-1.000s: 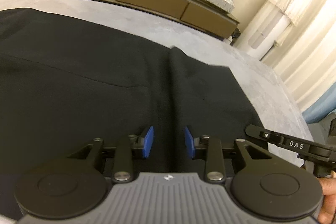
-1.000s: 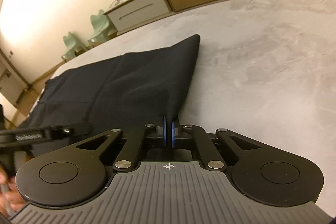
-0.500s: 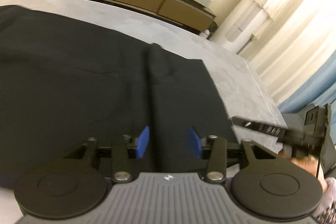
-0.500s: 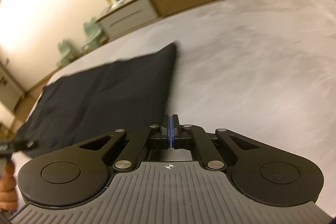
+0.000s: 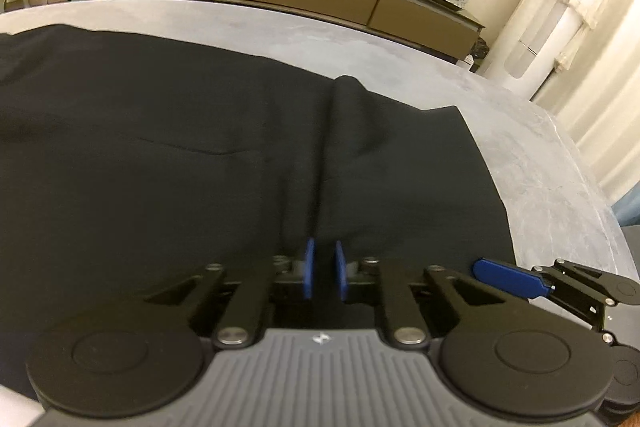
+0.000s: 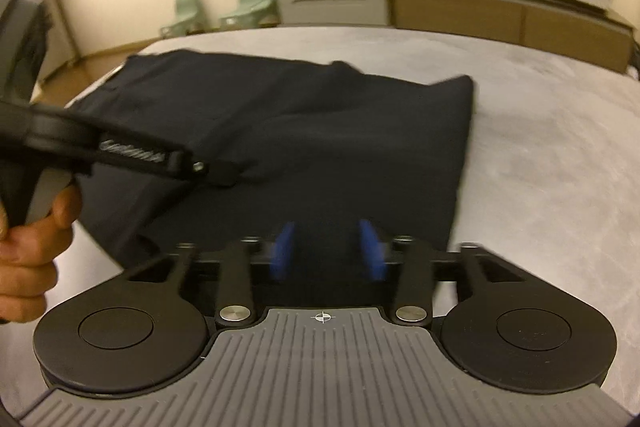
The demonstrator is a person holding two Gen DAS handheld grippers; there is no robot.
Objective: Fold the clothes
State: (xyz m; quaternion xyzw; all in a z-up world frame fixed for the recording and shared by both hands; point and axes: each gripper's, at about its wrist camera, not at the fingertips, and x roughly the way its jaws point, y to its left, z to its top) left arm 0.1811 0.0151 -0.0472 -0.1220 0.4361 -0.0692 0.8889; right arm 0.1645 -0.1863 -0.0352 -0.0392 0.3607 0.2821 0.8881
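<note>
Black trousers (image 5: 200,155) flat on grey table (image 5: 540,163), long axis left-right, hem end pointing right. Left gripper (image 5: 322,275) over the centre ridge, jaws closing, narrow gap with fabric between. Right gripper (image 6: 327,251) at near hem corner, jaws opening, gripping nothing.

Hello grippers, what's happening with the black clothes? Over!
Left gripper closing on a fold of cloth. Right gripper opening over the cloth's edge. Table around it bare.
</note>
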